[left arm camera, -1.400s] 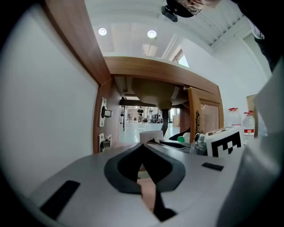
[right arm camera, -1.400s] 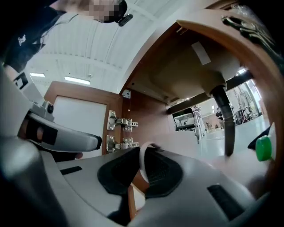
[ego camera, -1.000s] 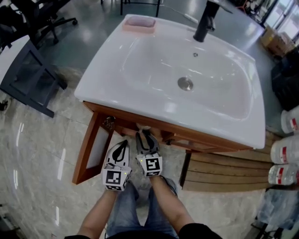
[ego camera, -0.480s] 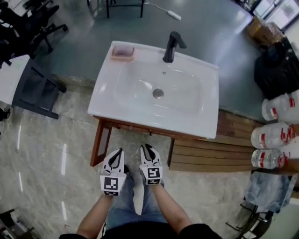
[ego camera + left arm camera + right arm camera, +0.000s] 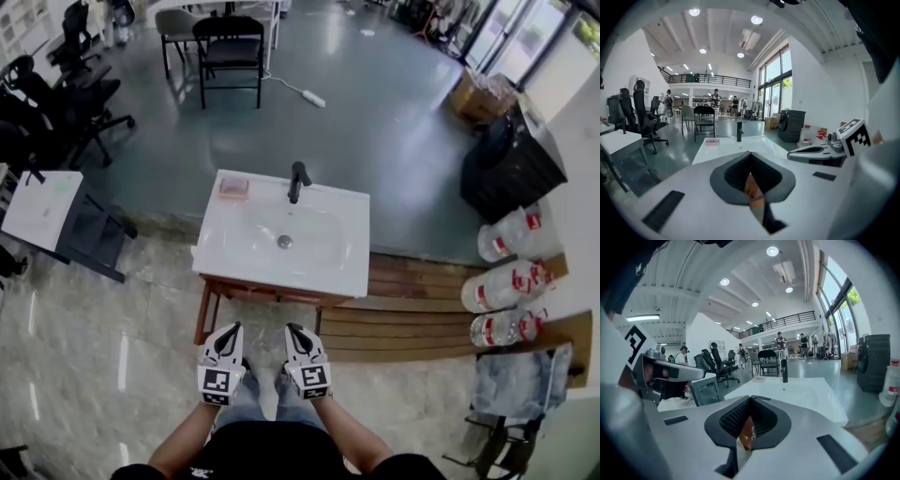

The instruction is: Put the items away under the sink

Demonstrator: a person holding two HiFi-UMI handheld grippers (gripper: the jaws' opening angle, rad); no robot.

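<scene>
Lower centre: left gripper (image 5: 234, 330) and right gripper (image 5: 292, 330) are both closed and empty; the right's jaws have just closed on nothing. No loose items show. The sink (image 5: 328, 272) bears only a pink dish (image 5: 233, 187). Stowing appears complete, though the inside of the cabinet (image 5: 272, 294) is hidden.

Gloss, grain and plastic round the sink

The sink (image 5: 323, 267) looked white, smooth and glossy, with a matt black faucet (image 5: 298, 181), on a frame (image 5: 204, 319) of reddish wood. The pale floor (image 5: 84, 337) shone like polished stone, the slatted platform (image 5: 422, 323) looked like plain wood, and the jugs (image 5: 502, 286) were clear plastic. The right gripper (image 5: 751, 398) had a smooth white plastic shell and dark ribbed pads (image 5: 733, 418).
</scene>
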